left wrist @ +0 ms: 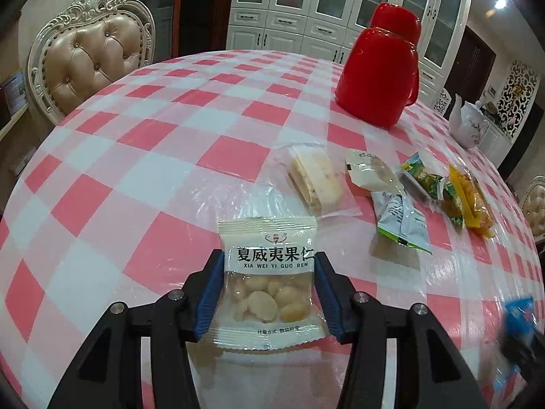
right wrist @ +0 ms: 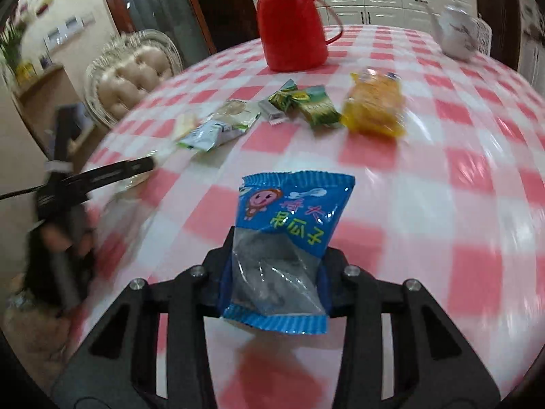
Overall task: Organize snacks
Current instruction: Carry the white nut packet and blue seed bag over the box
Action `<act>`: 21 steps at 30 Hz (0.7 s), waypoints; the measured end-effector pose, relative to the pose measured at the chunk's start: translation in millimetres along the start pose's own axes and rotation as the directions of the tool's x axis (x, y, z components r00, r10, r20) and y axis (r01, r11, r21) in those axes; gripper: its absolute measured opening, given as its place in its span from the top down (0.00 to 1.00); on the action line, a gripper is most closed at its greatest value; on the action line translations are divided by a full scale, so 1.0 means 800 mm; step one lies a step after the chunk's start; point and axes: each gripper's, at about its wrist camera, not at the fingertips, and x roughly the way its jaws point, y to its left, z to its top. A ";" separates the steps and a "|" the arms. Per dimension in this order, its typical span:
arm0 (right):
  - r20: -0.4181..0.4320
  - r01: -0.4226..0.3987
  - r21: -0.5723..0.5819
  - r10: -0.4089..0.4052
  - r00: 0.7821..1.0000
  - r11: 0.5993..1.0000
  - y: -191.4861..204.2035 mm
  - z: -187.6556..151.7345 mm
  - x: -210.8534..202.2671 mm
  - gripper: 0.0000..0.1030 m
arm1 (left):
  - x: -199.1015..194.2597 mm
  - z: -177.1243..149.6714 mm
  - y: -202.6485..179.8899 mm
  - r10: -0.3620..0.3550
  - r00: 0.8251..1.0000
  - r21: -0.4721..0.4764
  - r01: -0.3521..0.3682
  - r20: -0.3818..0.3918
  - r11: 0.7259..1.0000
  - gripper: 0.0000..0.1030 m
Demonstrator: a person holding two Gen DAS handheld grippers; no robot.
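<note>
The left gripper (left wrist: 269,284) clamps a flat, crinkly white nut packet (left wrist: 268,283), its clear window showing pale lumpy kernels, above the glossy checked cloth (left wrist: 143,156). The right gripper (right wrist: 274,274) pinches a blue foil seed packet (right wrist: 289,238). Loose wrapped snacks (left wrist: 385,184) lie at two o'clock.

- The left gripper (left wrist: 269,272) is reaching forward low over the table, its blue-padded fingers (left wrist: 212,293) pressing in on both side edges of a macadamia nut packet (left wrist: 267,286), which is standing upright between them.
- The right gripper (right wrist: 276,272) is clamping the lower, clear part of a blue seed packet (right wrist: 289,238) between its blue pads (right wrist: 226,279), the packet tilting slightly to its right.
- In the right wrist view the left gripper (right wrist: 112,173) is showing at the left edge, motion-blurred, with the person's left hand (right wrist: 58,242) wrapping around its black handle.
</note>
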 end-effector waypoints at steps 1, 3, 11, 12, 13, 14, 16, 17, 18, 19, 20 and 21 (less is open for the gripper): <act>0.012 -0.023 0.021 0.022 1.000 1.000 -0.006 -0.009 -0.016 0.58 | 0.000 -0.001 -0.002 -0.008 1.000 0.015 0.008 -0.003 1.000 0.49; 0.042 -0.064 0.055 0.062 0.997 0.996 -0.016 -0.022 -0.046 0.58 | 0.000 -0.001 -0.007 -0.029 1.000 0.042 0.029 -0.008 0.999 0.53; 0.089 0.004 0.054 -0.009 0.996 0.999 -0.048 -0.067 -0.122 0.58 | -0.046 -0.054 -0.096 -0.052 0.998 0.235 0.056 -0.022 0.970 0.54; 0.087 0.008 0.065 -0.014 0.996 0.998 -0.055 -0.074 -0.127 0.58 | -0.060 -0.065 -0.114 -0.067 0.998 0.256 0.067 -0.010 0.964 0.54; 0.086 0.012 0.075 -0.018 0.996 0.997 -0.061 -0.080 -0.132 0.58 | -0.075 -0.075 -0.133 -0.082 0.997 0.283 0.077 0.008 0.956 0.54; 0.086 0.014 0.078 -0.021 0.996 0.997 -0.065 -0.084 -0.137 0.58 | -0.087 -0.083 -0.148 -0.099 0.995 0.303 0.089 0.018 0.949 0.54; 0.092 0.023 0.081 -0.030 0.995 0.996 -0.072 -0.092 -0.146 0.58 | -0.111 -0.102 -0.182 -0.151 0.988 0.332 0.135 0.022 0.934 0.54; 0.096 0.028 0.084 -0.036 0.995 0.996 -0.076 -0.096 -0.153 0.58 | -0.118 -0.110 -0.196 -0.168 0.986 0.348 0.150 0.022 0.926 0.54; 0.098 0.032 0.086 -0.041 0.994 0.996 -0.080 -0.098 -0.157 0.58 | -0.126 -0.120 -0.212 -0.184 0.983 0.368 0.164 0.021 0.915 0.54; 0.100 0.036 0.086 -0.045 0.994 0.996 -0.083 -0.101 -0.162 0.58 | -0.133 -0.129 -0.226 -0.198 0.980 0.384 0.175 0.019 0.906 0.54; 0.103 0.042 0.087 -0.051 0.993 0.995 -0.086 -0.104 -0.167 0.58 | -0.138 -0.134 -0.235 -0.207 0.978 0.392 0.185 0.016 0.901 0.54; 0.108 0.048 0.085 -0.057 0.993 0.995 -0.089 -0.107 -0.172 0.58 | -0.143 -0.143 -0.248 -0.221 0.975 0.401 0.199 0.009 0.894 0.54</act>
